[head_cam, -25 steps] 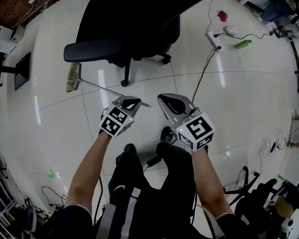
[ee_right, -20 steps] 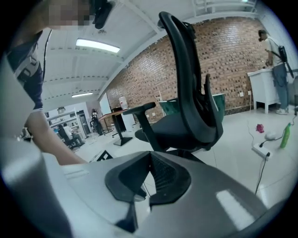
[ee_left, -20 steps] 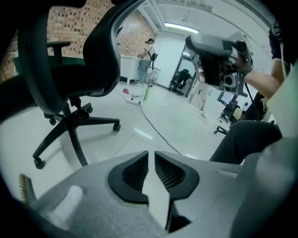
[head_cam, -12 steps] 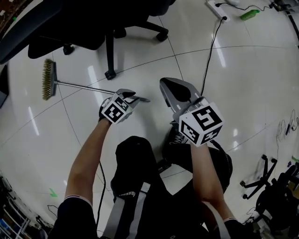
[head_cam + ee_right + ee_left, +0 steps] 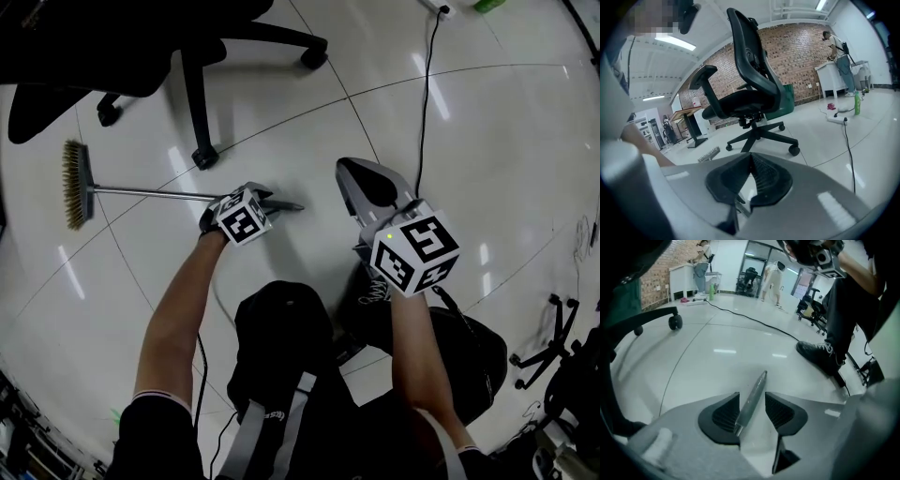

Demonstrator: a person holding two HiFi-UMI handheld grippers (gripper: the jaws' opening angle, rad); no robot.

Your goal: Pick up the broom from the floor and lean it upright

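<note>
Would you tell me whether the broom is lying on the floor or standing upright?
Lying flat. The broom stretches along the floor tiles, brush head and handle both down, leaning on nothing.

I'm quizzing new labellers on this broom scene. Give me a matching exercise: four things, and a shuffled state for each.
1 left gripper
2 right gripper
3 broom
4 office chair

A lying flat on the floor
B fingers together, nothing between
C standing on its castors
D fingers apart, broom between them

Pairs: 1-D, 2-B, 3-A, 4-C.
The left gripper's fingers have just been opening, broom between them.
</note>
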